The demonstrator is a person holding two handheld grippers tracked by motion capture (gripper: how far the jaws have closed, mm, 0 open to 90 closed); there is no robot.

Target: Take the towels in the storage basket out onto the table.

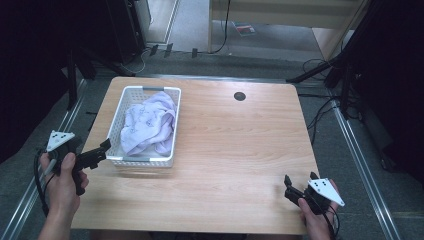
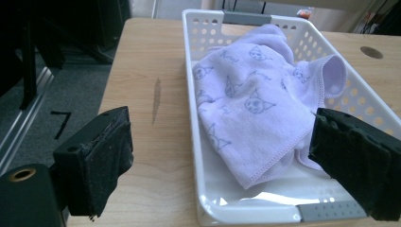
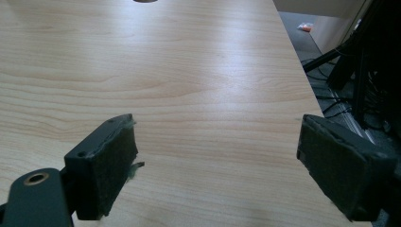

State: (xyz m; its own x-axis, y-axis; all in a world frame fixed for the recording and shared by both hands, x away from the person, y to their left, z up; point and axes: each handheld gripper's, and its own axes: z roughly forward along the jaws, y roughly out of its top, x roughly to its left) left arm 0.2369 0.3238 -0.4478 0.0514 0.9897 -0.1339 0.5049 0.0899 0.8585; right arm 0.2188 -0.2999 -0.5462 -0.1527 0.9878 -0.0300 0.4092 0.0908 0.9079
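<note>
High view: a white perforated basket (image 1: 116,131) stands on the left part of the wooden table (image 1: 235,150), with a lavender printed towel (image 1: 147,125) bunched inside it. The left gripper (image 1: 104,148) is held at the table's left edge, its jaws pointing at the basket's near left corner — just beside the wall, contact not determinable. The right gripper (image 1: 300,181) sits at the near right corner of the table, well apart from the basket.

Left gripper view: the jaws stand wide apart with nothing between the pads. The towel (image 2: 255,109) lies in the basket (image 2: 246,210) ahead of them, untouched; the basket's near wall lies between the two jaws, farther off.

Right gripper view: the jaws stand wide — empty, with bare table (image 3: 189,85) between them and the table's right edge near the right-hand jaw.
</note>
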